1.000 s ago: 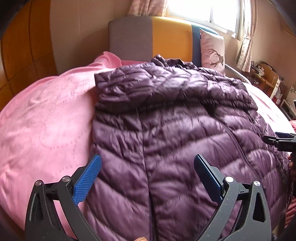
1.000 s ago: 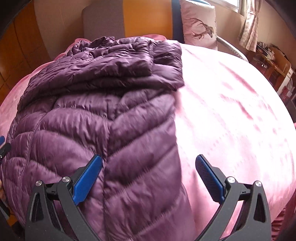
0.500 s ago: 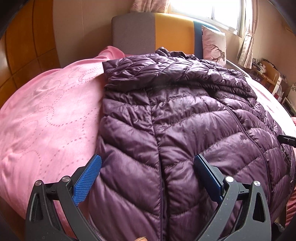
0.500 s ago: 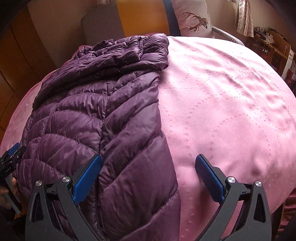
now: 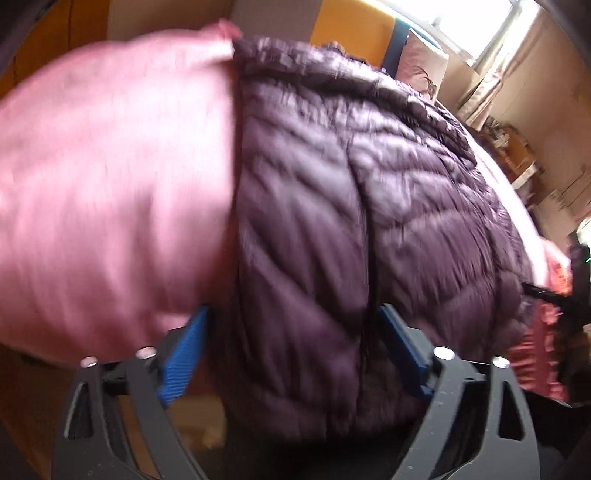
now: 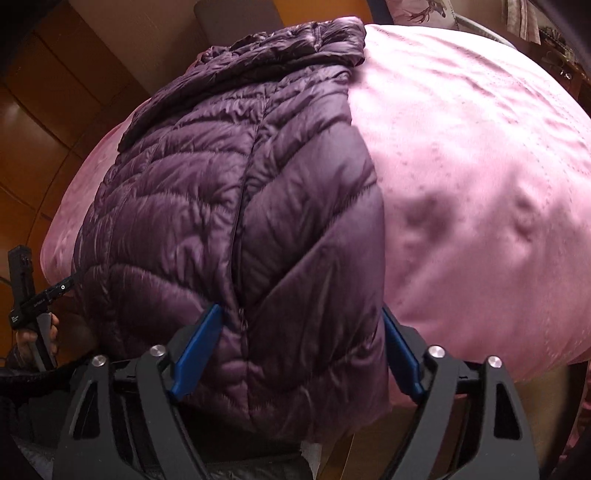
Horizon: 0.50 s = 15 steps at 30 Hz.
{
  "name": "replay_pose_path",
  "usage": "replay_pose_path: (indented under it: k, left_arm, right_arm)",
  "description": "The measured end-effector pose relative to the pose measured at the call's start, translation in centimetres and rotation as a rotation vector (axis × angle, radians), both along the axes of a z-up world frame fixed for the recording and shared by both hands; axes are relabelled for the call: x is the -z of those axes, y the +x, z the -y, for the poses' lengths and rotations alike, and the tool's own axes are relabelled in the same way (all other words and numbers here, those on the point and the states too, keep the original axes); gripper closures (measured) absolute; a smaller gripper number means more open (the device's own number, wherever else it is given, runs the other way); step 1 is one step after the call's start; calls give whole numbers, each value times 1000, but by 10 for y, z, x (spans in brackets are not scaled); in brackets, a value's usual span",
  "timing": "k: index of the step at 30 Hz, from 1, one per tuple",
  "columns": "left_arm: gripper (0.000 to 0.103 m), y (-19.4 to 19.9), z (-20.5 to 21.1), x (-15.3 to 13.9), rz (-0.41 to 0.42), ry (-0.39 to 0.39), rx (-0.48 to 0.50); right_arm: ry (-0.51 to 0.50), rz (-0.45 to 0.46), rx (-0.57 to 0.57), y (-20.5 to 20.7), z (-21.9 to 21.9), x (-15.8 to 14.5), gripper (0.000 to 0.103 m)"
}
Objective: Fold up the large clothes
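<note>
A dark purple quilted down jacket (image 5: 351, 206) lies on a pink bedspread (image 5: 110, 177), its sleeves folded in and its hem hanging over the near bed edge. The left wrist view is motion-blurred. My left gripper (image 5: 295, 350) is open, its blue pads either side of the hem's left part. In the right wrist view the jacket (image 6: 229, 206) fills the left half. My right gripper (image 6: 299, 350) is open with the hem's right corner between its pads. The left gripper shows at the right wrist view's left edge (image 6: 33, 295).
The bedspread (image 6: 480, 184) stretches to the right of the jacket. A grey, orange and blue headboard (image 5: 351, 26) and a deer-print pillow (image 5: 421, 70) are at the far end. Wooden wall panels (image 6: 44, 129) stand on the left, cluttered furniture (image 5: 517, 155) on the right.
Both grippers have dropped and pulled back to the near bed edge, so the jacket's hem now sits between each pair of open pads. The left view has turned blurred.
</note>
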<state>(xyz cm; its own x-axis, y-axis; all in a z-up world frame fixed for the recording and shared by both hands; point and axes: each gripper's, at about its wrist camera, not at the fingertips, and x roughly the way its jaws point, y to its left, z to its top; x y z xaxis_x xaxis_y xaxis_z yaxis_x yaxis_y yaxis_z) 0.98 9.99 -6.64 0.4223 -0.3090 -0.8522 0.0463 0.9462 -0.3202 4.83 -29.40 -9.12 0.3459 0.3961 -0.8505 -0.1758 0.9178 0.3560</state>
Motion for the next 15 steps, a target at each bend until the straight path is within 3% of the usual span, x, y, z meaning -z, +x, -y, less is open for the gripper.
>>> replay_pose_path:
  k: [1, 3, 4, 6, 7, 9, 15]
  left_arm:
    - [18, -4, -1, 4, -12, -19, 7]
    - [32, -9, -2, 8, -29, -53, 24]
    - [38, -10, -2, 8, -32, -71, 35]
    - [68, -11, 1, 3, -32, -103, 81]
    - [74, -12, 2, -2, -25, -103, 100]
    - [89, -12, -2, -14, -5, -141, 114]
    - [96, 7, -29, -59, 117, -339, 48]
  right_arm:
    - [-2, 1, -6, -2, -2, 0, 34]
    - [9, -8, -26, -4, -6, -2, 45]
    - [7, -11, -45, -4, -9, -4, 56]
    - [-9, 2, -94, -6, -17, -15, 73]
    - [-3, 11, -108, -7, -19, -22, 81]
    - [42, 45, -118, -6, -19, -40, 86]
    - [211, 183, -51, 19, -10, -88, 93]
